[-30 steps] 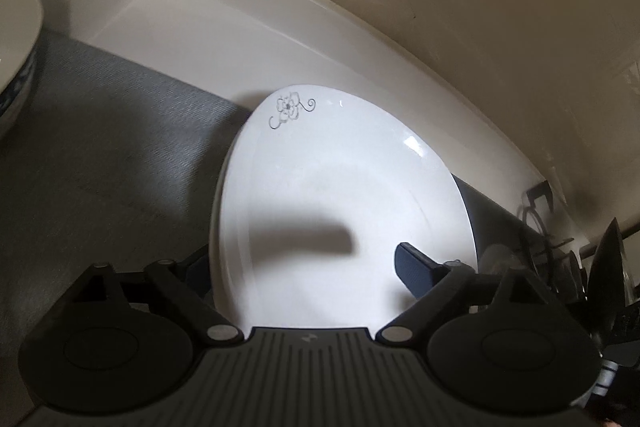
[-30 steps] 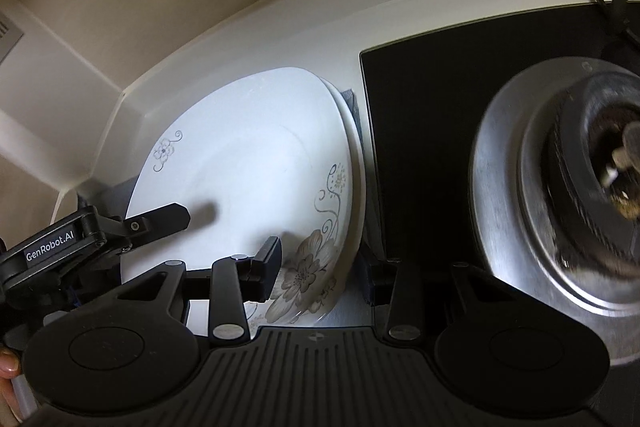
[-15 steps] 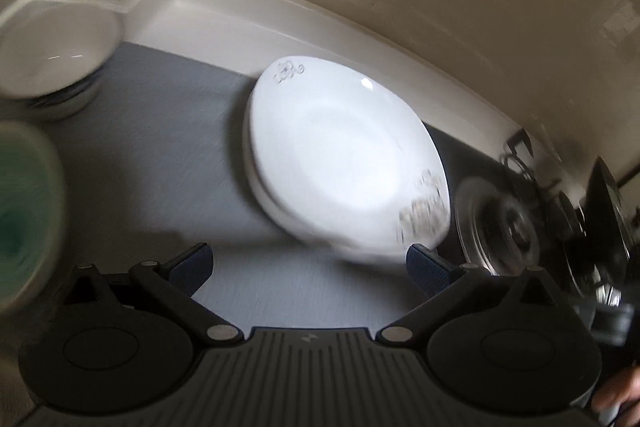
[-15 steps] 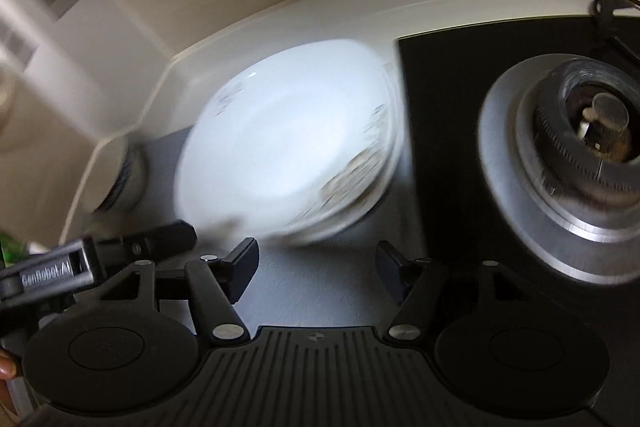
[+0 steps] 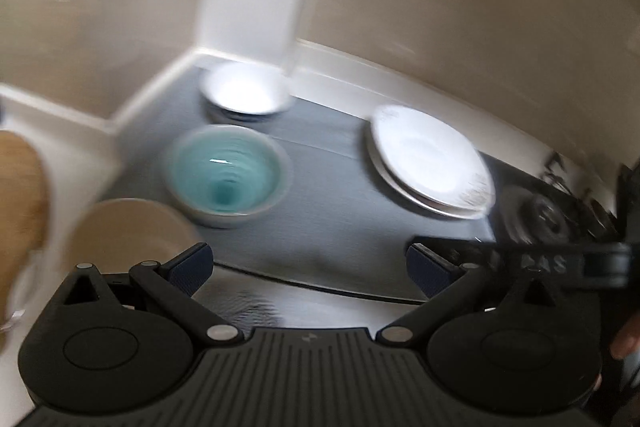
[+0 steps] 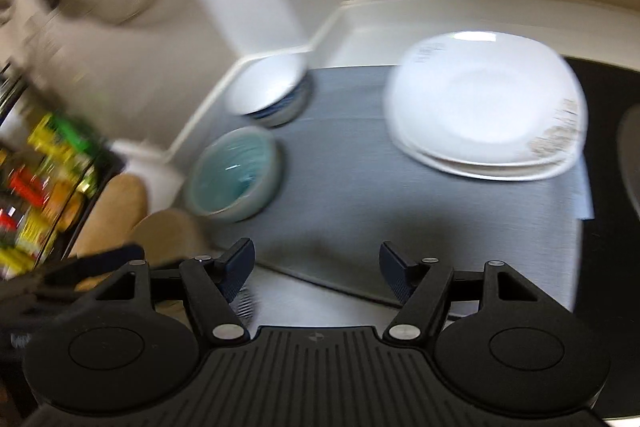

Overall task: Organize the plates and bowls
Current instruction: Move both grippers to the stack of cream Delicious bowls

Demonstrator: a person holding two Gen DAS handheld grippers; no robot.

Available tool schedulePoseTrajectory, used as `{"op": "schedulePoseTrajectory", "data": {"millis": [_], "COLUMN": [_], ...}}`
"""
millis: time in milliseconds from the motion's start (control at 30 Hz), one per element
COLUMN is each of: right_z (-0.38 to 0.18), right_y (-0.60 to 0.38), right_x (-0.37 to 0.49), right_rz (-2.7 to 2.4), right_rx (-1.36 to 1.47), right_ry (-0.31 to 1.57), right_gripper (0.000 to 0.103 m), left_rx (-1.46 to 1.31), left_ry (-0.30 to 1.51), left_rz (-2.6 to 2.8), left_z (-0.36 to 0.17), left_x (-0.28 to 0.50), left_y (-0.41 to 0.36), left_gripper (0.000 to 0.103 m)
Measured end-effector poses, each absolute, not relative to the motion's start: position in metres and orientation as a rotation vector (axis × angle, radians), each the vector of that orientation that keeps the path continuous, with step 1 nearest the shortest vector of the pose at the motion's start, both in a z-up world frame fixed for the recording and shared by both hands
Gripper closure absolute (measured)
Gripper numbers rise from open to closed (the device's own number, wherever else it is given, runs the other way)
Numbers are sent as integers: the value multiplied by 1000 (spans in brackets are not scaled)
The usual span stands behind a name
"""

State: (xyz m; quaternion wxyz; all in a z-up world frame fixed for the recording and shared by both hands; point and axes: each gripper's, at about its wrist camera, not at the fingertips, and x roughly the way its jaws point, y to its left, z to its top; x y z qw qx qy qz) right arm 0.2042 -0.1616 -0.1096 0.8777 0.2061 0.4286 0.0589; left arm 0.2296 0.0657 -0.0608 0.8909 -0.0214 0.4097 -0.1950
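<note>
Grey mat: stacked plates flat, apparently; left jaws wide, right opening, both empty.

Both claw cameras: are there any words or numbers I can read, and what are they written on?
No text here can be read for sure.
Black bar at the right of the left wrist view: pale letters, too smeared to read.
Colourful packets at the left of the right wrist view: print too blurred to read.
Stacked plates: only a flower pattern, no words.
</note>
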Motion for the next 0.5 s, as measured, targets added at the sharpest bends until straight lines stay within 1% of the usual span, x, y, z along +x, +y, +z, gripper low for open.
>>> {"op": "schedulePoseTrajectory", "data": {"millis": [267,500], "right_z": [-92,-90], "right_y": [-103,-80], "right_x": [206,211], "right_rz": [256,257], "right_rx": [345,331], "right_ry": [868,862], "right_gripper": [30,29], "left_rx": [-57,-38], "left_ry": [809,797], "left_rz": [-277,-180], "left_z": [-40,-32], "left_x": [219,218], "left_y": [118,151], "left_gripper": [0,0]}}
